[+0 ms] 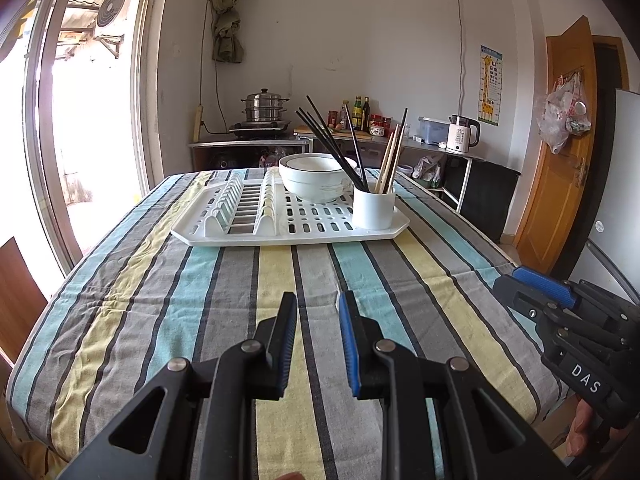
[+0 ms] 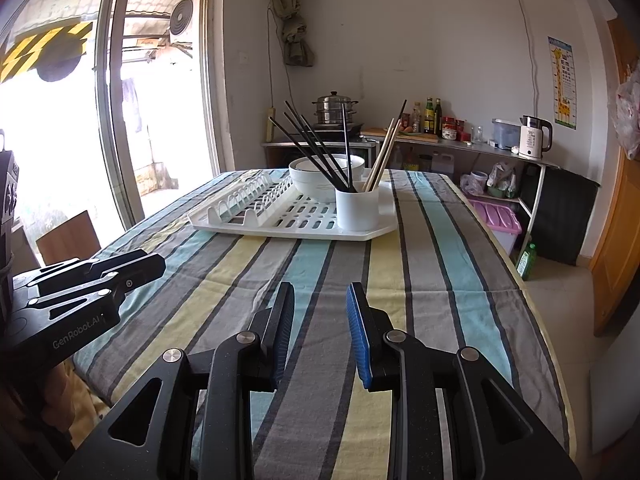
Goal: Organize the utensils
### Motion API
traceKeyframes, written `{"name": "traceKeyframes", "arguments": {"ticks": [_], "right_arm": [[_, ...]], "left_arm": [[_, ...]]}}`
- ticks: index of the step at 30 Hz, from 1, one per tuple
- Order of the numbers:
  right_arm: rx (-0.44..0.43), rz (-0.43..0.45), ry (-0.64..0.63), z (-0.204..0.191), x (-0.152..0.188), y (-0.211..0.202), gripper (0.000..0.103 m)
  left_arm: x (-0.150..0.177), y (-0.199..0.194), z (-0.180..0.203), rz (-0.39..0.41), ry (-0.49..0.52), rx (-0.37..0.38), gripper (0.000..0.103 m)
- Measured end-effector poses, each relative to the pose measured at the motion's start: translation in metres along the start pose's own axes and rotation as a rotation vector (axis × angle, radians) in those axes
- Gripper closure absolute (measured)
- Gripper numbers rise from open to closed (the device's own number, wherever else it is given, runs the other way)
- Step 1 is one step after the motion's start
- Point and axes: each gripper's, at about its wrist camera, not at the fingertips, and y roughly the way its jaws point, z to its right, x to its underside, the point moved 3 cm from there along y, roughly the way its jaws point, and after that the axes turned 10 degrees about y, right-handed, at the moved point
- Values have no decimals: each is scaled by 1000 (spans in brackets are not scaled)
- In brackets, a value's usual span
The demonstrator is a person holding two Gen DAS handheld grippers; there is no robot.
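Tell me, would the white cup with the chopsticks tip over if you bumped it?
Probably, yes. The white cup is tall and narrow, and the black chopsticks lean far out above its rim, so it looks top-heavy. It stands near the edge of the drying tray, so a hard push might spill the sticks onto the tablecloth.

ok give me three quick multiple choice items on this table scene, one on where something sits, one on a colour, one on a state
1. Where does the white cup stand?
A. on the drying rack
B. on the bare tablecloth
C. on the kitchen counter

2. What colour are most of the chopsticks in the cup?
A. red
B. black
C. green

3. What are the left tool and right tool holding?
A. a chopstick each
B. the bowl between them
C. nothing

Answers: 1 A, the cup sits at the rack's corner; 2 B, black sticks outnumber the pale ones; 3 C, only tablecloth shows between both pairs of fingers.
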Motion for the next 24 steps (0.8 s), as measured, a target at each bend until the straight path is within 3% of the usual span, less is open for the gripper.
{"name": "traceKeyframes", "arguments": {"ticks": [24], "right_arm": [[2,1,-2,0,-1,-1,75]], "left_arm": [[0,4,0,-1,-7,-5,80]]}}
